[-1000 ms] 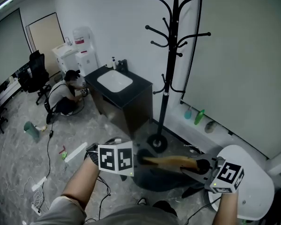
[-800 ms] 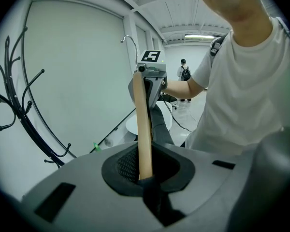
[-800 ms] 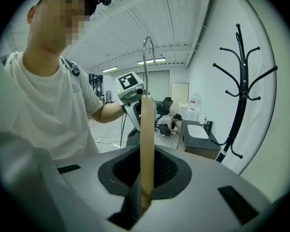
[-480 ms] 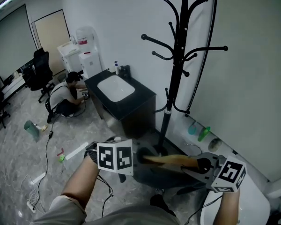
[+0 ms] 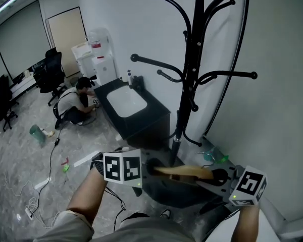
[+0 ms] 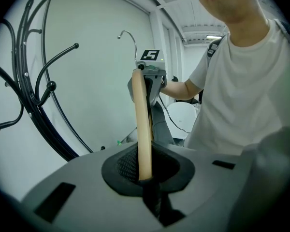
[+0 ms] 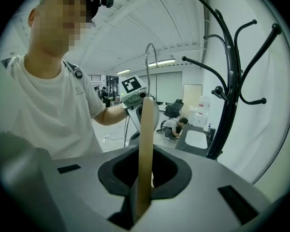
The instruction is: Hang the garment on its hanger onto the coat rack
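Note:
A wooden hanger (image 5: 184, 172) lies level between my two grippers, with a dark grey garment (image 5: 174, 194) draped below it. My left gripper (image 5: 150, 169) is shut on one end of the hanger bar (image 6: 144, 129). My right gripper (image 5: 217, 177) is shut on the other end (image 7: 145, 149). The hanger's metal hook (image 7: 150, 52) points up, free of everything. The black coat rack (image 5: 192, 84) stands just beyond the hanger against the white wall, its curved arms well above it. The same rack (image 7: 232, 95) shows to the right in the right gripper view.
A black cabinet with a white sink (image 5: 126, 99) stands left of the rack. A person (image 5: 73, 102) crouches beyond it near a water dispenser (image 5: 98, 52). Cables (image 5: 50, 160) trail over the marble floor. Green bottles (image 5: 218, 158) sit by the wall base.
The coat rack has come closer and looms larger and higher in the head view. Both grippers keep their hold on the hanger, which stays level in front of me.

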The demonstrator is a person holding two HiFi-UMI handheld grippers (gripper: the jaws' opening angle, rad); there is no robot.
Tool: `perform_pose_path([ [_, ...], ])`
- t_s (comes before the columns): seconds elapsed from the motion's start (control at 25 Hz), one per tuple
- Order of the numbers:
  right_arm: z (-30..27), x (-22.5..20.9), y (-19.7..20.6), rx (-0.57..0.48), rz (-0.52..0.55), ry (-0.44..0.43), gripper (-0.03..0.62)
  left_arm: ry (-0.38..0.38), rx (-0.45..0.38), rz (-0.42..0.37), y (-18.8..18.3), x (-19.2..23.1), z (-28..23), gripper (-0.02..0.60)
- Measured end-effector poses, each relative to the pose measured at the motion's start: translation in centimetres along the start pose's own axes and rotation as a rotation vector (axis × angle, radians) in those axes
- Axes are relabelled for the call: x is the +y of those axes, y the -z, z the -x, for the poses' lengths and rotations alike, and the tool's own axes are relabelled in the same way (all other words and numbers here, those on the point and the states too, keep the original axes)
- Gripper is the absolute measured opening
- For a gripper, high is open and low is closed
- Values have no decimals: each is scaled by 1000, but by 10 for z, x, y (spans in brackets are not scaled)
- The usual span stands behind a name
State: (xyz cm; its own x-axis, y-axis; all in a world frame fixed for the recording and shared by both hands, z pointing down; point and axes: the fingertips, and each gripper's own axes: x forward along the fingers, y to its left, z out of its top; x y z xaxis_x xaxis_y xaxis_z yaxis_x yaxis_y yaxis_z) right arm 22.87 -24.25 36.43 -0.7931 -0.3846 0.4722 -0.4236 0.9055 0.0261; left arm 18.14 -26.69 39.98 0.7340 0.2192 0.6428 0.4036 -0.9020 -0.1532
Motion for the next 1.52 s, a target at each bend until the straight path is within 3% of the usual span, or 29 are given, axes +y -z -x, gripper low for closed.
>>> perform_pose_path([
  [0.4, -4, -95, 0, 3, -5, -93, 49, -30, -34, 93, 12, 89, -7, 34],
  [0.72, -25, -155, -1, 15, -41, -122, 49, -19, -59, 119, 33, 147, -3, 34],
  [1.32, -73, -212, 30, 66, -135, -148, 49, 12, 3, 183, 93, 191, -17, 34],
  [1.52, -83, -223, 32, 66, -143, -159, 49, 17, -21, 219, 105, 202, -17, 34],
])
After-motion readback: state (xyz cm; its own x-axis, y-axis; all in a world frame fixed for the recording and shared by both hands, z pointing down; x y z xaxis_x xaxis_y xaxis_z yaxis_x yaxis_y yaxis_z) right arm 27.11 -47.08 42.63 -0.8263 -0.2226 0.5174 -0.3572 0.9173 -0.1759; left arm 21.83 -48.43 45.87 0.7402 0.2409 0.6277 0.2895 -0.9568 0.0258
